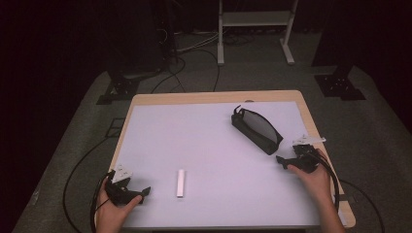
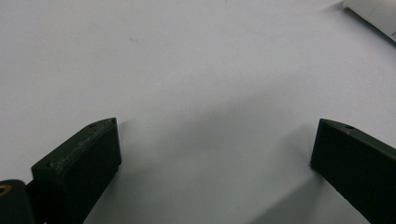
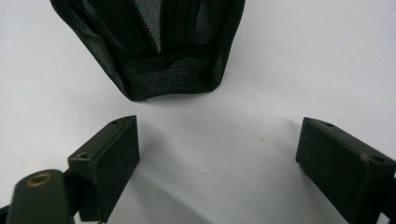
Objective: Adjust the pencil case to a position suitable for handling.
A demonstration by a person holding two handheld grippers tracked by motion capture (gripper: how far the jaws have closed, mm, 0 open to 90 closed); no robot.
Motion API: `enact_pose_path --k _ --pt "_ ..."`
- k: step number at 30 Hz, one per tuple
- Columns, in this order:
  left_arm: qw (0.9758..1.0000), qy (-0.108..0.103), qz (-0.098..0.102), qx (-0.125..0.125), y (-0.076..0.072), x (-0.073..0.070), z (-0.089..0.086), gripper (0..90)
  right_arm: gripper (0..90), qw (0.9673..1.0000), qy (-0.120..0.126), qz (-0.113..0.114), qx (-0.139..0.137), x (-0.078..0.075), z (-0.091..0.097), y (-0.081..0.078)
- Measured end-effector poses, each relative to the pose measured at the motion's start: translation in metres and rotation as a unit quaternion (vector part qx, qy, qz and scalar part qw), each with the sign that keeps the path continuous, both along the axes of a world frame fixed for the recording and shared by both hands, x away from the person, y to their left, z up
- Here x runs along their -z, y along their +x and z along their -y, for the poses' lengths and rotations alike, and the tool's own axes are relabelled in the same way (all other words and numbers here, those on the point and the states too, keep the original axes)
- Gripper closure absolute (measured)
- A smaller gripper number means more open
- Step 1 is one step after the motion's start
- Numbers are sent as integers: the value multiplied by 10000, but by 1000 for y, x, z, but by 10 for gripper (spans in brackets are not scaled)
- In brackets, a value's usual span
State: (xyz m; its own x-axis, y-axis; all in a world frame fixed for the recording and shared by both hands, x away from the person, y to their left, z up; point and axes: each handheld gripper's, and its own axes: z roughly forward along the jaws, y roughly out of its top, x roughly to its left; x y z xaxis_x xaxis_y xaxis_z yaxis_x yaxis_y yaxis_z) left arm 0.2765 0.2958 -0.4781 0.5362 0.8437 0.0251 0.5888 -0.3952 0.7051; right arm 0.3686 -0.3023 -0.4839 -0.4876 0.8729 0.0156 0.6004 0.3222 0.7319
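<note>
On the pale mat [image 1: 209, 145] that covers the wooden surface [image 1: 301, 97], a black mesh pouch [image 1: 256, 129] lies toward the far right, set at a slant, its zip mouth gaping along the top; nearer the person than the pouch and well to its left, a small white bar [image 1: 180, 183] lies flat, long axis running away from the person; the left tool [image 1: 145, 191] sits left of the white bar, near it but apart, held in the left hand [image 1: 114, 206] at the mat's near-left corner, a grey plate on its top; in the left gripper view its jaws stand wide over bare mat, nothing between them, and the white bar [image 2: 373, 16] shows at the upper right corner; the right tool [image 1: 280, 159] rests just beyond the pouch's near end, gripped by the right hand [image 1: 316, 179]; in the right gripper view its jaws are spread wide and empty, the pouch [image 3: 154, 46] just ahead of them, not touching either jaw.
</note>
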Motion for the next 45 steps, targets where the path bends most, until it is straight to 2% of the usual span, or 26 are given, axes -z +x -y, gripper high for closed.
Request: enact_pose_path --k 8,9,10,14,17,20,24,28,40,41,45 --pt "10000 -3 7 -8 0 0 0 9 159 10000 29 7 13 -1 2 0" --pt "10000 -5 8 -9 0 0 0 9 251 10000 23 19 69 -3 4 -1" --pt "10000 -5 8 -9 0 0 0 9 251 10000 23 19 69 -3 4 -1" --pt "10000 -4 -6 -2 0 0 0 9 350 9998 14 -9 179 -7 9 -4" --pt "10000 -6 -7 -1 0 0 0 9 356 9997 105 -12 240 -10 11 -5" --pt "10000 0 -4 -3 0 0 0 9 358 9997 21 61 235 -18 13 -8" --pt "10000 -1 -4 -2 0 0 0 9 363 9997 45 168 186 -27 15 -11" --pt "10000 -4 -15 -1 0 0 0 9 365 9993 206 249 186 -40 17 -15" --pt "10000 -6 -4 -3 0 1 0 9 366 9985 369 398 74 -58 11 -14" --pt "10000 -6 -3 -2 0 1 0 9 367 9979 459 460 35 -62 9 -12" --pt "10000 -7 -2 -1 0 1 0 8 367 9977 459 503 1 -68 8 -10"
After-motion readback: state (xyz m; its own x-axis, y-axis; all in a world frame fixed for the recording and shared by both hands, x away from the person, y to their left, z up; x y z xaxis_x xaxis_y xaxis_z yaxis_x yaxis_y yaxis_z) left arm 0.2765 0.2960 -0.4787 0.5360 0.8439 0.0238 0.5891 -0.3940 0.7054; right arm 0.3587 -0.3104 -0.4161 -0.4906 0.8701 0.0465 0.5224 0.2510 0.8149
